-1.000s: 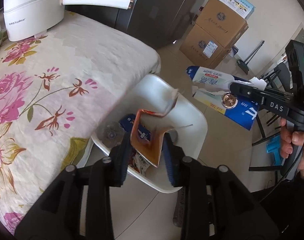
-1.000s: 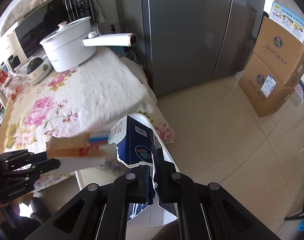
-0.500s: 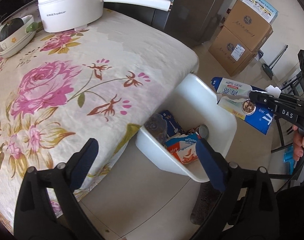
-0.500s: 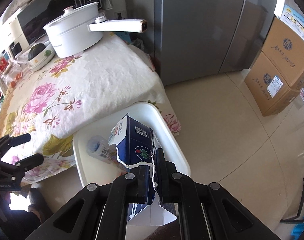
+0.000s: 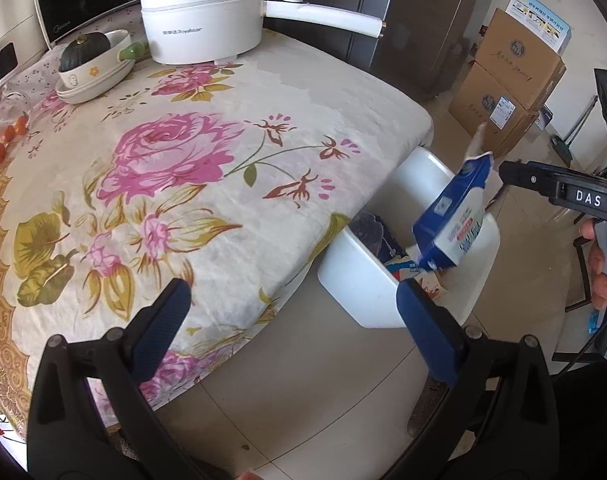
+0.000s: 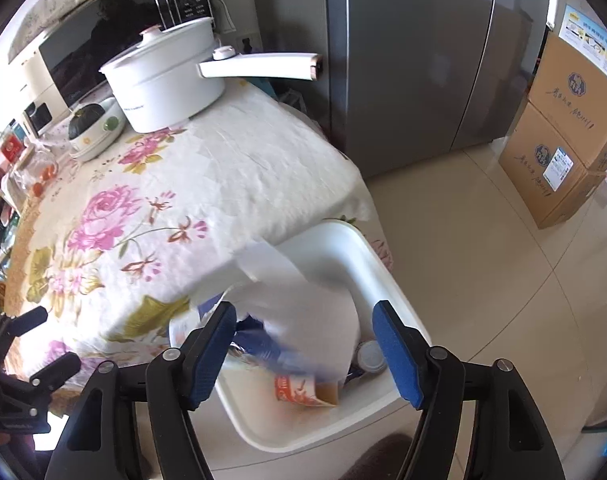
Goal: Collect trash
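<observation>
Now both grippers stand wide apart and hold nothing. Seen from the left wrist, the left gripper (image 5: 291,316) spreads its blue pads above the edge of the flowered tablecloth (image 5: 191,168) and the white bin (image 5: 359,292). A blue carton (image 5: 455,220) hangs tilted over the bin, free of the right gripper (image 6: 305,344), its lower corner above the wrappers inside. From the right wrist the carton is a blur.

Bright daylight, fisheye-warped edges, carton (image 6: 303,320) perhaps motion-blurred.
</observation>
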`<action>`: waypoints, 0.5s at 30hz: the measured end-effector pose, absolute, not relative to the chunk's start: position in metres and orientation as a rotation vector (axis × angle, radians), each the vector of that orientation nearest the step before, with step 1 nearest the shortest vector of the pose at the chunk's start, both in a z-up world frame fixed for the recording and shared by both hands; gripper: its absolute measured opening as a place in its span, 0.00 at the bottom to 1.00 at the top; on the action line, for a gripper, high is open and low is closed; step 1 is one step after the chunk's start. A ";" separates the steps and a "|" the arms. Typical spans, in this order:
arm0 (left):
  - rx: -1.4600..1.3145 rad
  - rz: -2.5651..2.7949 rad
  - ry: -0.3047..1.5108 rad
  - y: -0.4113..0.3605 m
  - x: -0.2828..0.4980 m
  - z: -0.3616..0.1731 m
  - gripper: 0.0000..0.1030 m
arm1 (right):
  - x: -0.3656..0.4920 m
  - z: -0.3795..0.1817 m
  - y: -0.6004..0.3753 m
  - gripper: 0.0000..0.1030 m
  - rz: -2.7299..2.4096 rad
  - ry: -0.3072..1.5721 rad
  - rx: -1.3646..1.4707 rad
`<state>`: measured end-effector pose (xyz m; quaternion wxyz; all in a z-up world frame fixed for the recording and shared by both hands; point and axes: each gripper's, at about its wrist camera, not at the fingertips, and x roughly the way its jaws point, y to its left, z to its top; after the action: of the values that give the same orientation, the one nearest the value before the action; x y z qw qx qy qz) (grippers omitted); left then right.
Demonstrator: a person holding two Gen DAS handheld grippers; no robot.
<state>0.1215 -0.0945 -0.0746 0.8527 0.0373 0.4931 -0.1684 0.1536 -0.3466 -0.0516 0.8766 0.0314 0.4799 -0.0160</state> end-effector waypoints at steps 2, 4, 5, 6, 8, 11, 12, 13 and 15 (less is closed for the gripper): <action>0.087 -0.340 1.032 -0.088 0.115 -0.073 0.99 | 0.148 -0.049 -0.337 0.75 -0.050 1.000 0.047; 0.091 -0.328 1.024 -0.081 0.108 -0.072 0.99 | 0.143 -0.049 -0.333 0.81 -0.089 1.007 0.039; 0.089 -0.322 1.021 -0.078 0.105 -0.071 0.99 | 0.142 -0.051 -0.332 0.81 -0.109 1.015 0.043; 0.083 -0.315 1.019 -0.074 0.103 -0.071 0.99 | 0.141 -0.052 -0.332 0.82 -0.113 1.020 0.055; 0.065 -0.300 1.019 -0.064 0.098 -0.070 0.99 | 0.140 -0.056 -0.334 0.82 -0.102 1.033 0.107; 0.025 -0.270 1.014 -0.049 0.092 -0.069 0.99 | 0.135 -0.058 -0.335 0.82 -0.071 1.038 0.179; 0.015 -0.261 1.010 -0.045 0.089 -0.068 0.99 | 0.132 -0.057 -0.333 0.82 -0.064 1.034 0.184; -0.002 -0.243 0.993 -0.040 0.085 -0.065 0.99 | 0.128 -0.057 -0.331 0.82 -0.059 1.029 0.182; -0.025 -0.215 0.940 -0.033 0.076 -0.056 0.99 | 0.119 -0.053 -0.325 0.83 -0.055 1.014 0.164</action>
<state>0.0765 -0.0329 -0.0561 0.8859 -0.0120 0.4520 -0.1033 0.1194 -0.3249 -0.0532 0.8707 0.0784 0.4848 -0.0262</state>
